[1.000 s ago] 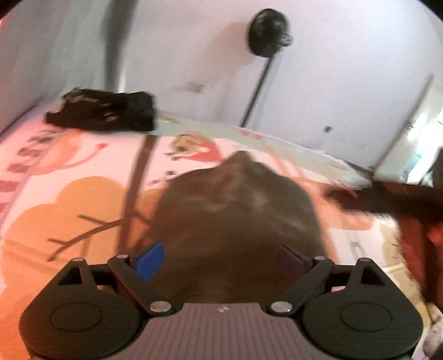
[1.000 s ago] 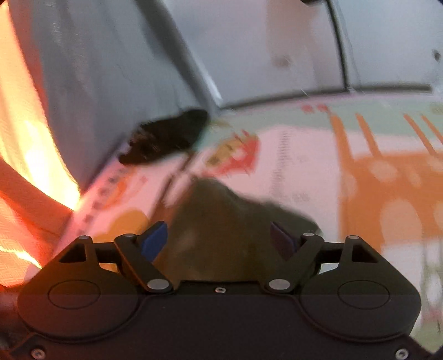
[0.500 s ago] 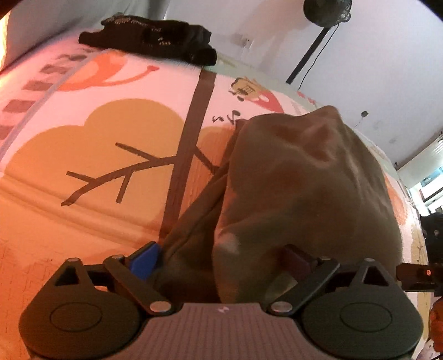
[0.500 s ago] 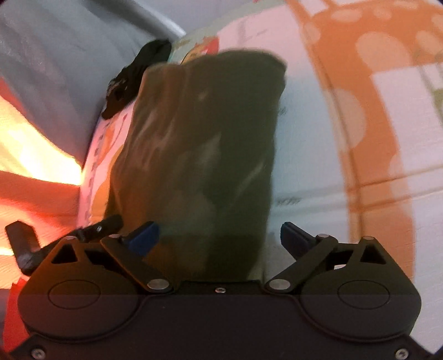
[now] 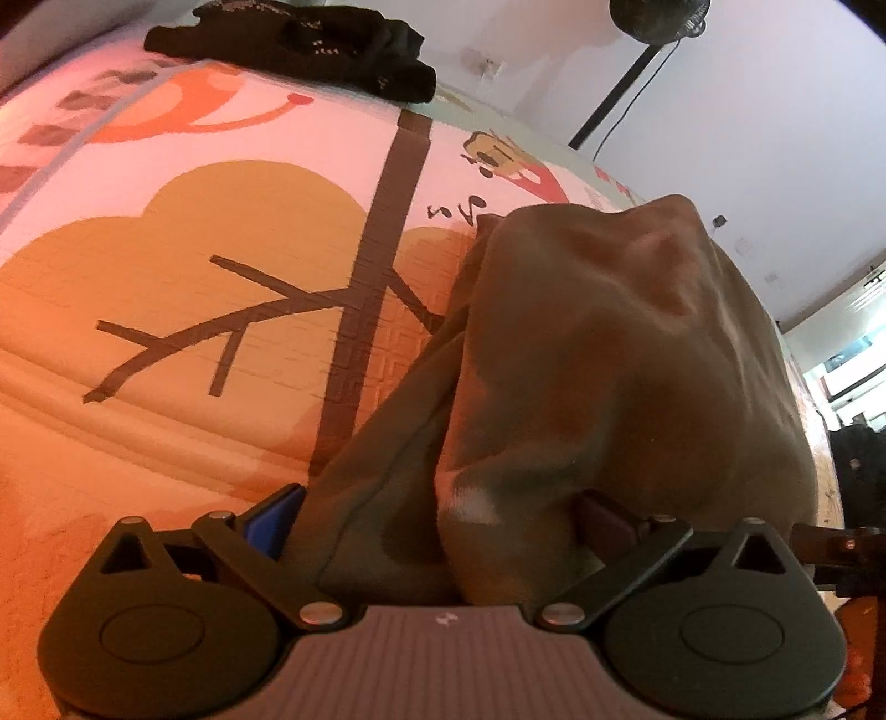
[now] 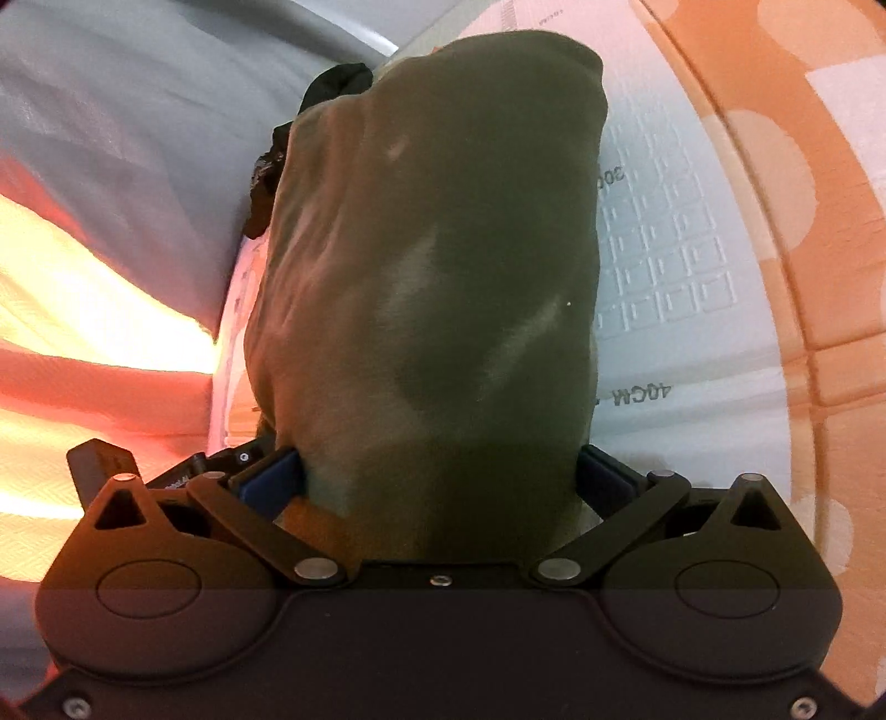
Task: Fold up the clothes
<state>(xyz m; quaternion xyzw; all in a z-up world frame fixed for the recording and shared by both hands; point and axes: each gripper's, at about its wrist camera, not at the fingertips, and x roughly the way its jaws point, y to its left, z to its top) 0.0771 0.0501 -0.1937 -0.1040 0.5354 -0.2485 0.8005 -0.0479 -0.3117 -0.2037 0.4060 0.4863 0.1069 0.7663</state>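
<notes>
Olive-brown garment (image 5: 609, 376) lies on the printed play mat (image 5: 183, 310), bunched and draped forward from both grippers, its long axis running away from each camera toward the far edge of the mat. Left gripper (image 5: 437, 520) stands wide; the cloth lies between its spread fingers, a folded side layer trailing along the blue finger (image 5: 274, 518) on the left, the other finger half buried under fabric. Cannot tell if either pad presses. Right gripper (image 6: 440, 476) also spread wide, garment filling the whole gap and touching both blue fingers (image 6: 271, 482); reads as cloth resting in open jaws, not pinched. Both grippers sit at the near hem, side by side, about equally near; the left gripper's tip shows at the left of the right wrist view. Black clothing pile (image 5: 299, 44) sits well apart at the far mat edge by the wall. A fan on a stand (image 5: 653, 22) is behind. No containers in view. Likely next: regrip the near edge or smooth the fold.
</notes>
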